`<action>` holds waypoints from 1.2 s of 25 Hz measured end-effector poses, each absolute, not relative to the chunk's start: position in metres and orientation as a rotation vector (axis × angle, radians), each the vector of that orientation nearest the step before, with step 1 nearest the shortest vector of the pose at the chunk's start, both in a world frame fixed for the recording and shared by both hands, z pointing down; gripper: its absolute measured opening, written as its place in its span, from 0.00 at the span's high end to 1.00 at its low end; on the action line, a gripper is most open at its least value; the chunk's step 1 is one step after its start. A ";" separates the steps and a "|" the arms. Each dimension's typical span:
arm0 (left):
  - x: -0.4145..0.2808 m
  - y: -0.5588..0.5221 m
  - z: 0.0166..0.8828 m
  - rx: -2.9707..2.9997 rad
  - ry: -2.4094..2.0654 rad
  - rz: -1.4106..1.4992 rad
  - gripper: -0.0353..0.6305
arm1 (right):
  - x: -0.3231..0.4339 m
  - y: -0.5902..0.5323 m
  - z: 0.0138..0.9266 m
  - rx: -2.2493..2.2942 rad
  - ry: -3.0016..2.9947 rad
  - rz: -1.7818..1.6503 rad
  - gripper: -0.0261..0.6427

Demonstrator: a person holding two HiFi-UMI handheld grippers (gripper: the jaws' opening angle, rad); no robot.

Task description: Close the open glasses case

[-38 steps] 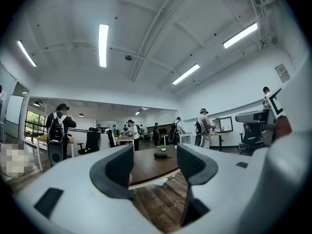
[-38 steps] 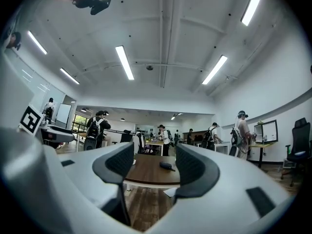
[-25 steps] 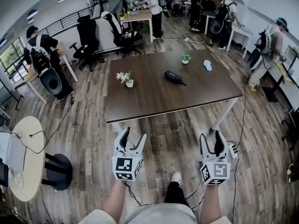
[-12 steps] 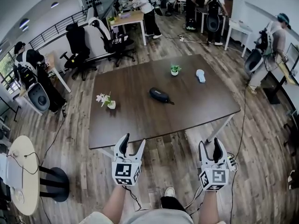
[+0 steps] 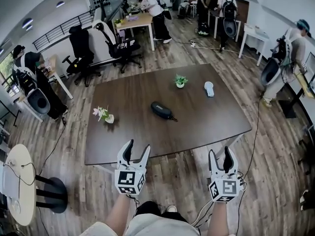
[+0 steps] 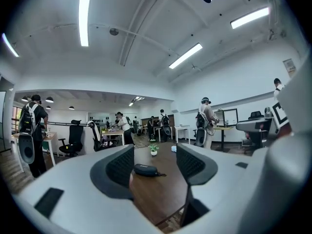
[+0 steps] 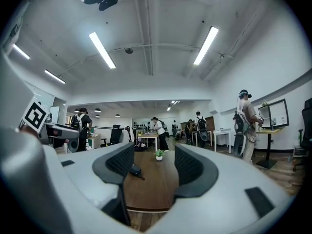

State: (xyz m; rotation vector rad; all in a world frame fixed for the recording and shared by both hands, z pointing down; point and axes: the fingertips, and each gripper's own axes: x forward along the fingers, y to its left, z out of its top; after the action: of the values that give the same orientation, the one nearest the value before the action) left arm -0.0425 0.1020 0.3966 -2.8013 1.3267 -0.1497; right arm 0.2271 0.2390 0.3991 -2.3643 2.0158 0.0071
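Nearer: dark wooden table [image 5: 211,113], oval case [image 5: 160,109]

A large dark brown table [image 5: 206,124] stood on a wood-plank floor [image 5: 74,127] in a white-walled office. Beyond its far left corner were 2 office chairs [image 5: 80,41], a pale desk [image 5: 134,20] and a metal railing [image 5: 59,27]. Left of its near edge sat a round pale table [image 5: 19,181], and strip lights [image 6: 84,18] ran overhead.

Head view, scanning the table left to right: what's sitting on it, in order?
From the left: white pot of flowers → dark glasses case → small green potted plant → pale blue object.
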 end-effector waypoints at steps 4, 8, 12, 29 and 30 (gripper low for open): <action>-0.034 0.077 0.400 -2.794 1.337 -0.145 0.53 | 0.241 0.212 0.400 -2.362 2.021 0.019 0.58; -0.030 0.037 0.403 -2.796 1.358 -0.118 0.53 | 0.248 0.169 0.403 -2.354 2.039 0.034 0.58; -0.030 -0.015 0.404 -2.779 1.384 -0.093 0.53 | 0.250 0.112 0.401 -2.334 2.082 0.058 0.58; -0.092 -0.218 0.376 -2.638 1.639 0.037 0.54 | 0.212 -0.149 0.354 -2.157 2.296 0.189 0.58; -0.094 -0.224 0.376 -2.633 1.644 0.037 0.54 | 0.210 -0.156 0.354 -2.148 2.304 0.193 0.58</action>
State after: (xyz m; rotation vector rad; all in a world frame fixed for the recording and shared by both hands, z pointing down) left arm -0.0938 -0.2244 0.3758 -2.6332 1.6445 0.0366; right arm 0.2098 -0.1559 0.3538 -2.1475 2.3041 0.1930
